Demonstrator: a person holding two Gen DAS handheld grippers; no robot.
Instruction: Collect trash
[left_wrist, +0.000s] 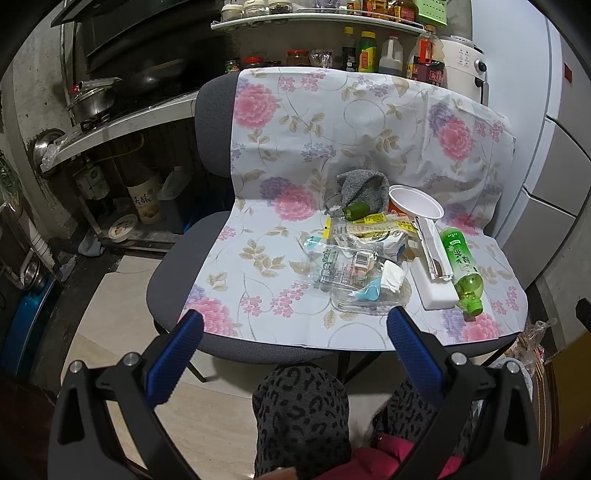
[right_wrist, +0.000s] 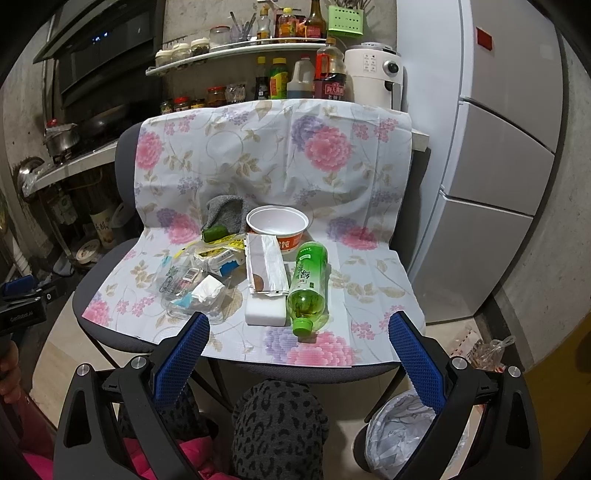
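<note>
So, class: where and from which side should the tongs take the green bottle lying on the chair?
Grip the green bottle across its body, just above the cap, coming down from above. It lies flat with the cap toward the person, the white block close on its left, and the right side free.

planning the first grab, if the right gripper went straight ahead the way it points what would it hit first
Most likely the green plastic bottle lying on the floral cloth, cap toward the open right gripper; the white foam block sits just left. Depth is uncertain.
</note>
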